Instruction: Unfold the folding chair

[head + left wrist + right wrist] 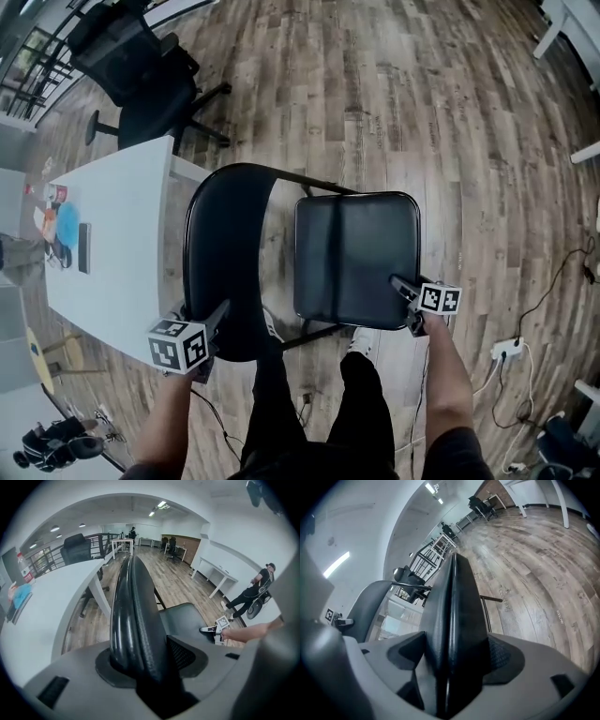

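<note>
The black folding chair stands on the wood floor with its seat (354, 248) lowered and its curved backrest (225, 253) to the left. My left gripper (217, 319) is shut on the backrest's top edge; in the left gripper view the backrest (133, 616) fills the gap between the jaws of the left gripper (150, 667). My right gripper (401, 286) is shut on the seat's front right edge. In the right gripper view the seat (454, 611) runs edge-on between the jaws of the right gripper (452, 667), with the backrest (370, 606) at the left.
A white table (112, 244) stands close on the chair's left, with a blue object (67, 225) on it. A black office chair (141, 75) is beyond it. Cables and a power strip (506, 349) lie on the floor at right. A person (255, 590) stands farther off.
</note>
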### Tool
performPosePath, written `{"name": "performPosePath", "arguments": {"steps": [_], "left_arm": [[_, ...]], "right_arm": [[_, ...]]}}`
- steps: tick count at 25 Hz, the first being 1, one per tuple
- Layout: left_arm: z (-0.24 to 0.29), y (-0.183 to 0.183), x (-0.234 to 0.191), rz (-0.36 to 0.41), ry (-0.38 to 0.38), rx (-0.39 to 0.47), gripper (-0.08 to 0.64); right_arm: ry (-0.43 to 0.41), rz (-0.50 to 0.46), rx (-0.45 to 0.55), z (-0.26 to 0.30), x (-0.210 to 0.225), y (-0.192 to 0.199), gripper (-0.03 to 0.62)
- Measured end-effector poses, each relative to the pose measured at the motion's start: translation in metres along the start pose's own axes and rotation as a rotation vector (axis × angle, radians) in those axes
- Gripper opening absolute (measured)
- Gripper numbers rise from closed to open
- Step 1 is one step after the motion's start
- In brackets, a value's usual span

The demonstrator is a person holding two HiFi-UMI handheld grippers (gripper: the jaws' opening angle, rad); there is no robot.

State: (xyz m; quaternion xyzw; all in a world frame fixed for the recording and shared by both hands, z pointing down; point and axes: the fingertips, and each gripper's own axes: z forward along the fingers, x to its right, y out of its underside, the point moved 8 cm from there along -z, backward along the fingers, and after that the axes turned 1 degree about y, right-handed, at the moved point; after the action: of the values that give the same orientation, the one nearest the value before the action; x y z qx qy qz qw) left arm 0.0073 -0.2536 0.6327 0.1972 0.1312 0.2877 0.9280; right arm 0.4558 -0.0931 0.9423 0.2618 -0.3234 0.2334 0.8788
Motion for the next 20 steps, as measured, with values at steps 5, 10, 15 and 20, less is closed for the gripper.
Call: {"name": "performPosePath", "arguments": {"steps": [5,10,15,20], "left_arm": [[0.027,0.004,0.029,-0.004,0.006,0.009,0.198],[0.047,0.004,0.050,-0.004,0.011,0.005,0.195],[0.058,0.004,0.071,-0.014,0.008,0.001,0.190],[0.065,0.001,0.090,-0.021,-0.016,0.009,0.190]], "right_arm": [[-0.035,0.007,-0.018,0.005,0.058,0.006,0.381],[-0.042,0.004,-0.046,0.013,0.098,0.009,0.410],[-0.063,0.007,-0.048,0.015,0.126,0.012,0.417],[-0.113,0.037,-0.040,0.013,0.145,0.013,0.419]]}}
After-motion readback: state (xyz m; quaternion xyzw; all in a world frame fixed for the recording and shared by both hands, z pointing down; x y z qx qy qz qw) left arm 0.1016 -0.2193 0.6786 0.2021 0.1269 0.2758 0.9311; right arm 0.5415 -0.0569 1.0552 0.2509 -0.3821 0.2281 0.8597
